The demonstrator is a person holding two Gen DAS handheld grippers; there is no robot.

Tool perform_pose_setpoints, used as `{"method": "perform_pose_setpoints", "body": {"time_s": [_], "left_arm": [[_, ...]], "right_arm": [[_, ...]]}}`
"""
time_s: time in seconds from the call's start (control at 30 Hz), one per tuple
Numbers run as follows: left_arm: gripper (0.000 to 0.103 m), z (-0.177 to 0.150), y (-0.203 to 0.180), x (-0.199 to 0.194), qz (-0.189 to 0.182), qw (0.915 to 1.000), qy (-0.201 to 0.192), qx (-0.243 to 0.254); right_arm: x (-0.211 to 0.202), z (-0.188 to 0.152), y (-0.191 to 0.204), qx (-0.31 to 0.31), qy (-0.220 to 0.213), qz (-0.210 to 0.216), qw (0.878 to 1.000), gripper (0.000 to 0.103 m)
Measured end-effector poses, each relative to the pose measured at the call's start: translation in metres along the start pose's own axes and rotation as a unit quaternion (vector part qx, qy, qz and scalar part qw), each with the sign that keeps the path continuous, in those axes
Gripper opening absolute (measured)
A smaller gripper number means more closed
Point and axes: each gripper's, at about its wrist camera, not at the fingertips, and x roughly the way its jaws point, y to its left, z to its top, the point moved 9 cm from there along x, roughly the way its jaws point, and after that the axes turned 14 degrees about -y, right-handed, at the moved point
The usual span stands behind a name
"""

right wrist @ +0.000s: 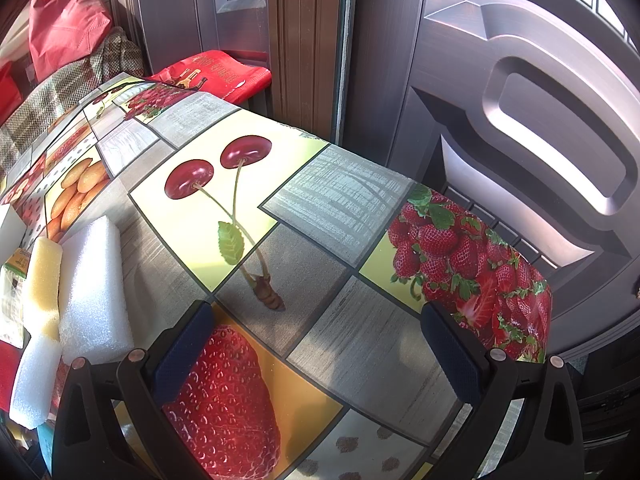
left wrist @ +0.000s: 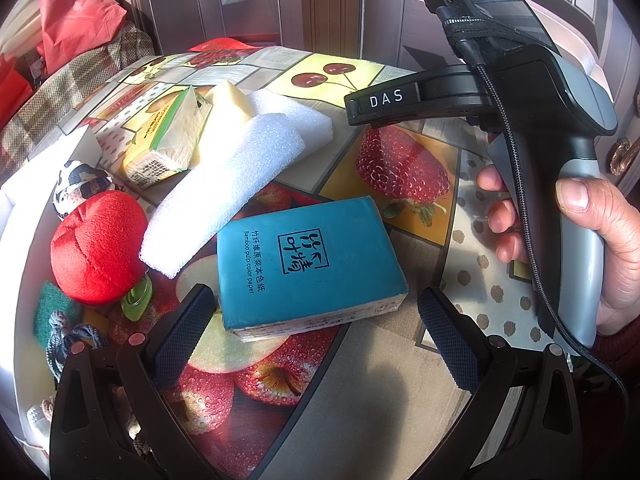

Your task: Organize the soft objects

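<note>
In the left wrist view my left gripper (left wrist: 316,320) is open, its jaws on either side of the near end of a teal tissue pack (left wrist: 308,268) lying flat on the table. A white foam block (left wrist: 228,188) lies just beyond it, overlapping a second foam piece (left wrist: 296,120). A red plush apple (left wrist: 98,248) sits at the left. A yellow-green tissue pack (left wrist: 168,140) and a yellow sponge (left wrist: 228,100) lie behind. My right gripper (right wrist: 316,340) is open and empty above bare tablecloth; it shows from the side in the left wrist view (left wrist: 384,102). Foam (right wrist: 94,292) lies to its left.
The table carries a fruit-print cloth (right wrist: 340,200). A white container (left wrist: 24,216) at the left holds a cow-print toy (left wrist: 80,184), a green scrubber (left wrist: 52,308) and blue cord (left wrist: 68,336). Metal doors (right wrist: 520,120) stand close behind; red bags (left wrist: 76,20) are piled at far left.
</note>
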Motion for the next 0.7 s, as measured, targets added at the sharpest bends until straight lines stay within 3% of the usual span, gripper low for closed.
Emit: {"method": "perform_pose_setpoints", "body": {"time_s": [0.23, 0.33, 0.43, 0.5, 0.6, 0.63, 0.7], "left_arm": [[0.102, 0.002, -0.006, -0.002, 0.0, 1.0, -0.006, 0.002], [0.102, 0.017, -0.02, -0.03, -0.02, 0.9977, -0.064, -0.012], [0.102, 0.033, -0.021, -0.079, -0.025, 0.9914, -0.124, -0.033], [0.103, 0.036, -0.007, -0.115, -0.01, 0.9854, -0.164, -0.046], [0.103, 0.025, 0.032, -0.161, 0.035, 0.9769, -0.196, -0.078], [0.103, 0.017, 0.048, -0.172, 0.065, 0.9746, -0.196, -0.086], [0.103, -0.004, 0.073, -0.184, 0.104, 0.9723, -0.183, -0.101]], "right_arm": [[0.0, 0.001, 0.0, 0.001, -0.001, 0.001, 1.0, 0.103], [-0.003, 0.002, 0.001, 0.011, -0.006, 0.016, 1.0, 0.103], [-0.02, 0.01, 0.001, 0.05, -0.044, 0.088, 0.994, 0.103], [-0.043, 0.023, 0.0, 0.084, -0.106, 0.158, 0.978, 0.103], [-0.088, 0.044, 0.003, 0.079, -0.217, 0.263, 0.937, 0.103], [-0.102, 0.048, 0.006, 0.063, -0.242, 0.29, 0.924, 0.103], [-0.119, 0.047, 0.02, 0.021, -0.245, 0.348, 0.905, 0.103]]}}
